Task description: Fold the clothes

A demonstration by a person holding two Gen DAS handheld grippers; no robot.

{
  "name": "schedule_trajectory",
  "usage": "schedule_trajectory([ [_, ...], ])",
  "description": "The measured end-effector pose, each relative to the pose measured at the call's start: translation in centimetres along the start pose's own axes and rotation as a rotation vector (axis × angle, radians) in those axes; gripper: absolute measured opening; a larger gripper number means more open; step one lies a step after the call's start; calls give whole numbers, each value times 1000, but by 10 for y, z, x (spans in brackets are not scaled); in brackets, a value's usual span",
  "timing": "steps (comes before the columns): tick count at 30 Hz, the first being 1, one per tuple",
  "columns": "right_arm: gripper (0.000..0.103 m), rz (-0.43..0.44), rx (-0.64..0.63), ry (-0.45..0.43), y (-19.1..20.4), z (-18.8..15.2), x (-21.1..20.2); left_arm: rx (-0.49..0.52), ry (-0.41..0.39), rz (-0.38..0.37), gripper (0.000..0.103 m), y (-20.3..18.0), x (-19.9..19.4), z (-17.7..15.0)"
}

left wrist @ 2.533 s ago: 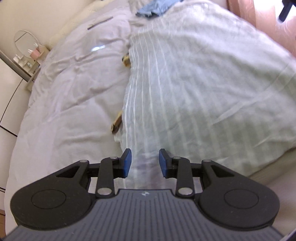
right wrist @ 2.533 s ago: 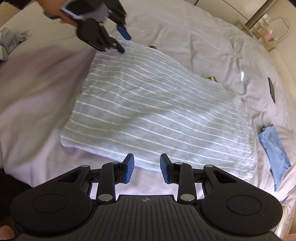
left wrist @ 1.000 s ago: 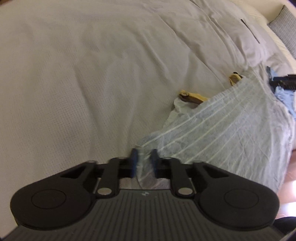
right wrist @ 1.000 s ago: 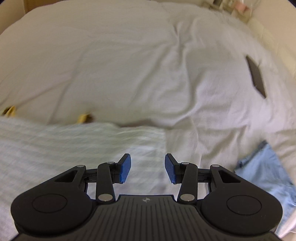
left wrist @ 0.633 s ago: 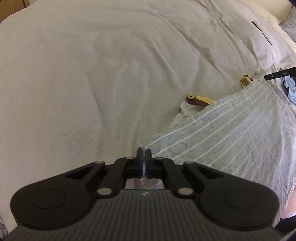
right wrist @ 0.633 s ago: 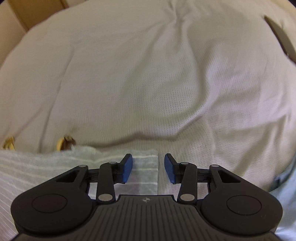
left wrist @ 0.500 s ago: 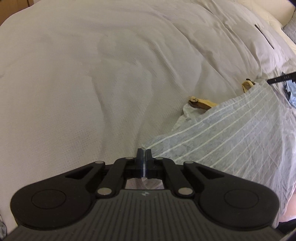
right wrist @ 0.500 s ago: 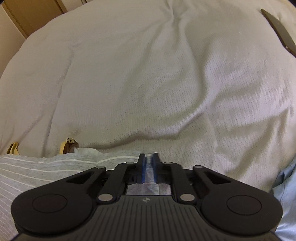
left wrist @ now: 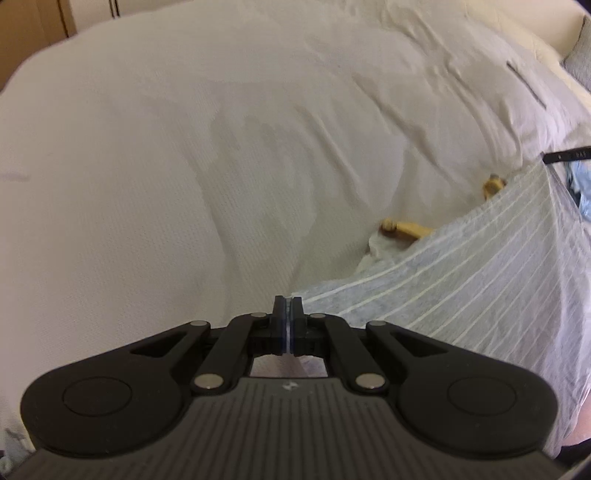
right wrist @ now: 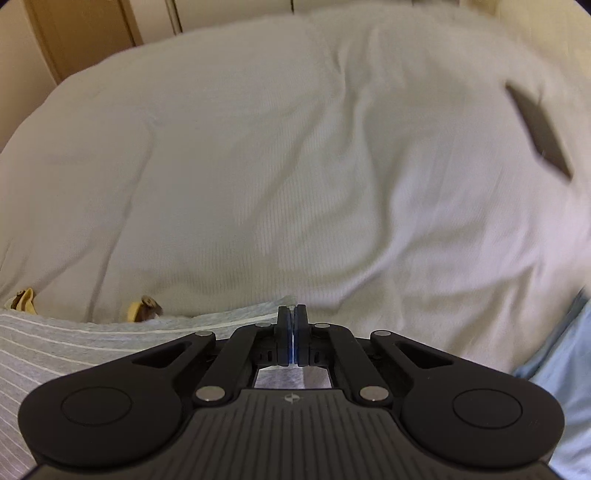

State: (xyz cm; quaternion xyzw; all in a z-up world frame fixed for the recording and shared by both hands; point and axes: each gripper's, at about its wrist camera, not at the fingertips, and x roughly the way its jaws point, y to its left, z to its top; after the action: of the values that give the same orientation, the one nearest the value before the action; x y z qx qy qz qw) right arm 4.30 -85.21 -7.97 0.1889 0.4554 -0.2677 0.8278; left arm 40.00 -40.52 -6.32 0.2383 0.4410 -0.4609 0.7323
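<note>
A grey garment with thin white stripes (left wrist: 480, 280) lies on a white bed cover (left wrist: 184, 166). My left gripper (left wrist: 287, 301) is shut on one corner of the garment, which stretches away to the right. In the right wrist view the same striped garment (right wrist: 74, 343) spreads to the left. My right gripper (right wrist: 291, 310) is shut on its other corner. Two tan straps with buttons (left wrist: 406, 229) (right wrist: 142, 308) stick out from under the garment's far edge.
A light blue piece of clothing (right wrist: 565, 362) lies at the right. A dark flat object (right wrist: 539, 133) rests on the white bed cover (right wrist: 258, 166) at the far right. Wooden cupboard doors (right wrist: 85, 33) stand beyond the bed. The right gripper's tip (left wrist: 565, 156) shows at the right edge.
Both grippers came down to the garment's corners and closed on them, the left first, then the right. Both now lift slightly, and the cloth is pulled taut between them.
</note>
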Motion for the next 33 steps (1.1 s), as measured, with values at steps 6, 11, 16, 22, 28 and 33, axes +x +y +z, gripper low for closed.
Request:
schedule_trajectory([
  [6,0,-20,-14,-72,7,6,-20,1,-34,17,0,3,-4,5],
  [11,0,-28,3,-86,6,12,-12,10,-57,30,0,4,9,15],
  [16,0,-36,-18,-46,4,12,10,10,9,34,0,11,39,15],
  [22,0,-59,-34,-69,4,7,15,-1,-19,48,0,11,45,11],
  [28,0,-62,-19,-28,5,-2,27,-31,26,77,0,19,53,3],
  [33,19,-134,-39,-35,11,-5,20,-60,71,115,2,27,59,-3],
])
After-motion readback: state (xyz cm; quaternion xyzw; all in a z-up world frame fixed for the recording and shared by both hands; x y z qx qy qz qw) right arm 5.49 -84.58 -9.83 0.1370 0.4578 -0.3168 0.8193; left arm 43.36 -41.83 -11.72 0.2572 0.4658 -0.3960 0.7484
